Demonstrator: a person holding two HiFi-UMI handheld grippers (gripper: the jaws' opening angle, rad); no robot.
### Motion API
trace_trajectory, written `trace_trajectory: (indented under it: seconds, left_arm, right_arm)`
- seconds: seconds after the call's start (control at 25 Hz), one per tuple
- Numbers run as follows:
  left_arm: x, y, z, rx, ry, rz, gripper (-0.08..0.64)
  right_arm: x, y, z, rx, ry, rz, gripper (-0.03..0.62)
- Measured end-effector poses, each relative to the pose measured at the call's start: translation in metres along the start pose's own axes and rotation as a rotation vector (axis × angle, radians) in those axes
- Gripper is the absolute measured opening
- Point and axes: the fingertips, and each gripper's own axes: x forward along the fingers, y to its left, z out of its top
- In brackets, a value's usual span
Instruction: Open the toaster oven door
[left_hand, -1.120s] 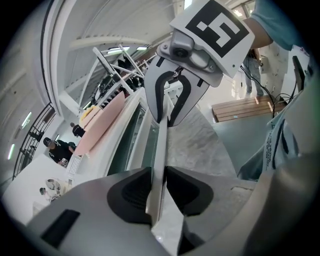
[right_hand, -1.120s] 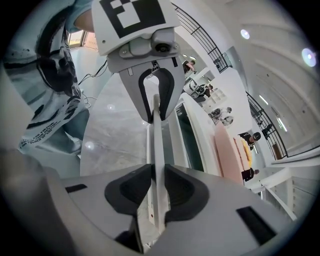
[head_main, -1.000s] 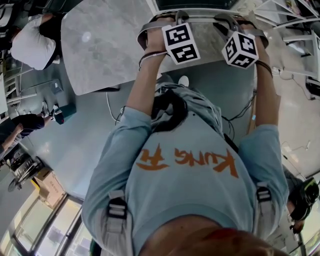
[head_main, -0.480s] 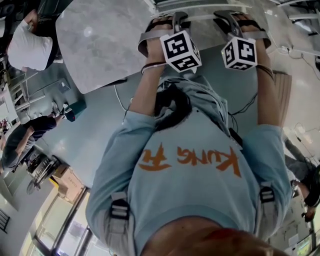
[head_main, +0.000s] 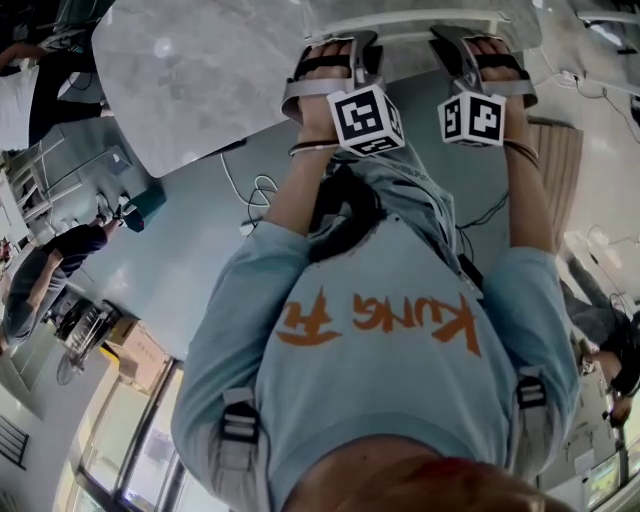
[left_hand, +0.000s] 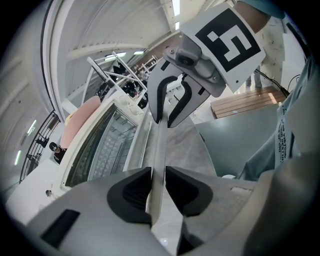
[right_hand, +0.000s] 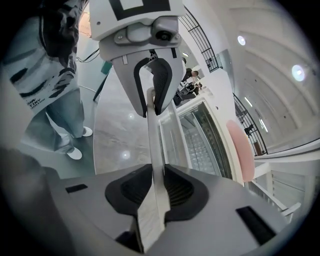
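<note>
Both tongs nearly closed, each clamped on door handle bar (left_hand: 159, 145): left gripper (left_hand: 159, 187), right gripper (right_hand: 156, 187); top centre in head view; toaster oven door (left_hand: 107, 145) looks tilted out, probably part-open, swing-down left; marble table (head_main: 200, 80) upper left; bystander (head_main: 50, 270) left edge; nothing seems to block.

The toaster oven (left_hand: 75, 165) was pale cream and stood on a grey marbled table (left_hand: 187, 145). Its door (left_hand: 107, 145) had a glass pane, and a wire rack showed behind it. The pale, flat handle (left_hand: 159, 140) ran along the door, a little apart from the glass.
</note>
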Motion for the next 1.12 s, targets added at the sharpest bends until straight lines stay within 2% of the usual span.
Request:
trace_trajectory:
  seconds: [0.16,0.32,0.52,0.6,0.72,0.88,1.0,1.12]
  left_arm:
    - [0.004,-0.015,-0.005,0.007,0.013,0.026,0.081]
    - [0.008,-0.033,-0.013,0.024,0.031,0.033,0.081]
    - [0.02,-0.058,-0.029,0.082,0.104,0.03,0.094]
    - [0.024,-0.067,-0.03,0.081,0.11,0.022,0.116]
    - [0.029,-0.081,-0.023,0.024,0.073,0.003,0.208]
    - [0.032,-0.094,-0.026,0.006,0.069,-0.018,0.256]
    - [0.035,-0.105,-0.029,-0.003,0.079,-0.041,0.273]
    - [0.041,-0.11,-0.03,-0.007,0.077,-0.045,0.294]
  right_arm:
    - [0.003,0.015,-0.001,-0.005,0.017,-0.035,0.077]
    - [0.007,0.037,-0.001,0.013,0.028,-0.036,0.077]
    - [0.015,0.053,-0.005,0.041,0.027,-0.08,0.078]
    - [0.018,0.06,-0.008,0.044,0.024,-0.085,0.078]
    - [0.021,0.073,-0.012,0.048,0.023,-0.073,0.078]
    - [0.024,0.083,-0.012,0.059,0.013,-0.066,0.08]
    - [0.025,0.091,-0.013,0.066,-0.001,-0.043,0.109]
    - [0.027,0.102,-0.014,0.086,-0.021,0.016,0.201]
